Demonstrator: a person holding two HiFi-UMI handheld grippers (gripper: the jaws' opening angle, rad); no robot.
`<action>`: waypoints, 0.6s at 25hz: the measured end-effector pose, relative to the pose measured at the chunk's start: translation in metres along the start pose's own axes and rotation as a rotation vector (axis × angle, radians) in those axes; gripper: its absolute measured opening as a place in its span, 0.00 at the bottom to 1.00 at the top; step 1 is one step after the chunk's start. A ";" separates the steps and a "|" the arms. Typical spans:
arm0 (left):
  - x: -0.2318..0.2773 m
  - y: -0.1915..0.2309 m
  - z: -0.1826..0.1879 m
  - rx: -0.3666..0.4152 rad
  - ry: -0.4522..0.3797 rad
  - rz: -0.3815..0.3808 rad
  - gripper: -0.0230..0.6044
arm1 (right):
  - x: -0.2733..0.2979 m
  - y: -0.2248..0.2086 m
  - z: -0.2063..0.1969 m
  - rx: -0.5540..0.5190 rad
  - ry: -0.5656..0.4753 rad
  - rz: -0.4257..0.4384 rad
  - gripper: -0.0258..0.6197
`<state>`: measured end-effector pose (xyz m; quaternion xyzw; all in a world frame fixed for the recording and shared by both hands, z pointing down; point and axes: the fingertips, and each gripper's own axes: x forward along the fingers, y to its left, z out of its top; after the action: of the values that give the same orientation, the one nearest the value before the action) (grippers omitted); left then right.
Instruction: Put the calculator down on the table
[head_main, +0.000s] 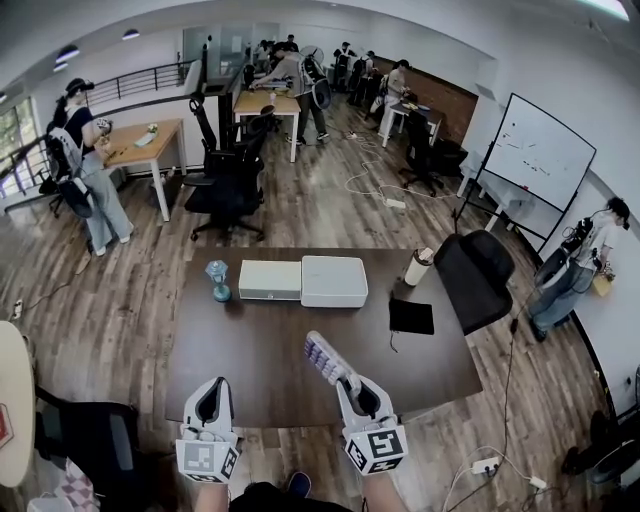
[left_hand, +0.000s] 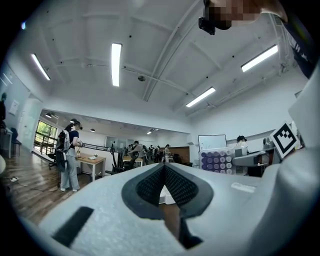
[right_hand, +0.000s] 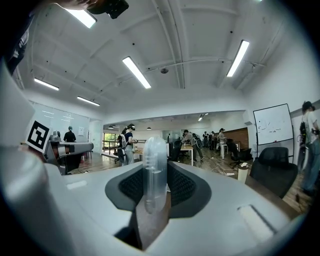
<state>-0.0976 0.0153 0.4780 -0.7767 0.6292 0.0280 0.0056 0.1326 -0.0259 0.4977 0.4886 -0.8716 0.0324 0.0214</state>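
The right gripper (head_main: 356, 390) is closed part-way on the calculator (head_main: 326, 357). Its dark ribbed pads press on the two broad faces, so the right gripper view shows the calculator edge-on as a thin, rounded, pale slab standing between the jaws. The calculator is white with rows of round purple keys. It sticks out forward from the jaws over the table's (head_main: 270, 345) near edge, tilted and not lying on the top. The left gripper (head_main: 213, 392) hangs level beside it, also over the table's near edge. Its jaws are drawn together until the pads meet, with nothing between them. Both grippers have smooth light-grey shells and carry a cube with black-and-white square markers.

The table is a dark brown rectangle with a matt top. Along its far edge lie two flat white boxes (head_main: 303, 280) with rounded corners, side by side and touching. Just left of them on the table stands a small blue glass piece (head_main: 218, 281) with a narrow waist. Toward the table's far right corner a pale cup with a dark lid (head_main: 418, 267) stands upright. A flat black rectangle (head_main: 411, 316) lies nearer, by the right edge.

A black office chair (head_main: 475, 276) sits off the table's right side, on a wood-plank floor (head_main: 320, 215). Beyond the table are lighter wooden desks, more black chairs, several standing people and a whiteboard (head_main: 538, 150). The ceiling is white and carries long strip lights.
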 end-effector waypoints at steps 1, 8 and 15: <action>0.003 0.001 0.000 0.002 0.001 0.003 0.03 | 0.003 -0.002 -0.001 0.003 0.003 0.000 0.22; 0.033 0.014 -0.003 0.000 0.005 -0.002 0.03 | 0.035 -0.008 -0.010 0.020 0.022 -0.001 0.22; 0.080 0.058 -0.006 0.004 -0.009 -0.021 0.03 | 0.093 -0.013 -0.007 0.013 0.021 -0.037 0.22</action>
<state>-0.1370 -0.0755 0.4817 -0.7830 0.6212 0.0303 0.0101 0.0947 -0.1113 0.5120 0.5042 -0.8620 0.0427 0.0281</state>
